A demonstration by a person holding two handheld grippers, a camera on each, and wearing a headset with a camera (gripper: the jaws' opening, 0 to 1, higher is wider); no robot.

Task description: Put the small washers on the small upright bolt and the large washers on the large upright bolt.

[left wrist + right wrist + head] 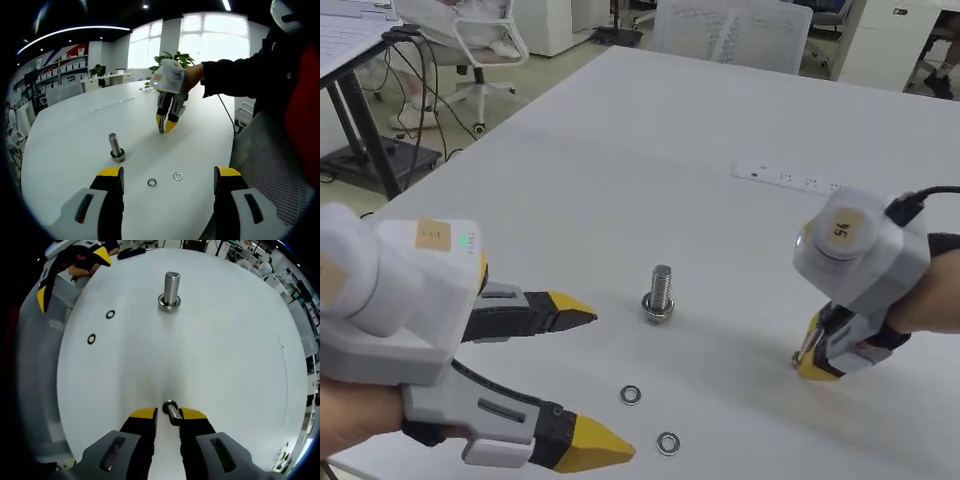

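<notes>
The large bolt [660,292] stands upright mid-table with a washer around its base, also seen as the large bolt [170,289] and the large bolt [116,147]. Two small washers [631,395] [668,443] lie flat in front of it, and both small washers [152,182] [178,176] sit just beyond my left gripper [169,173]. My left gripper [588,378] is open and holds nothing. My right gripper [817,360] points down at the table, shut on the small bolt [172,413], whose head touches the tabletop. The right gripper [169,414] is well to the right of the large bolt.
A white power strip [788,178] lies on the white table [620,170] behind the right gripper. Office chairs [470,40] and a desk stand beyond the table's far left edge. A person's dark sleeve [235,75] extends behind the right gripper.
</notes>
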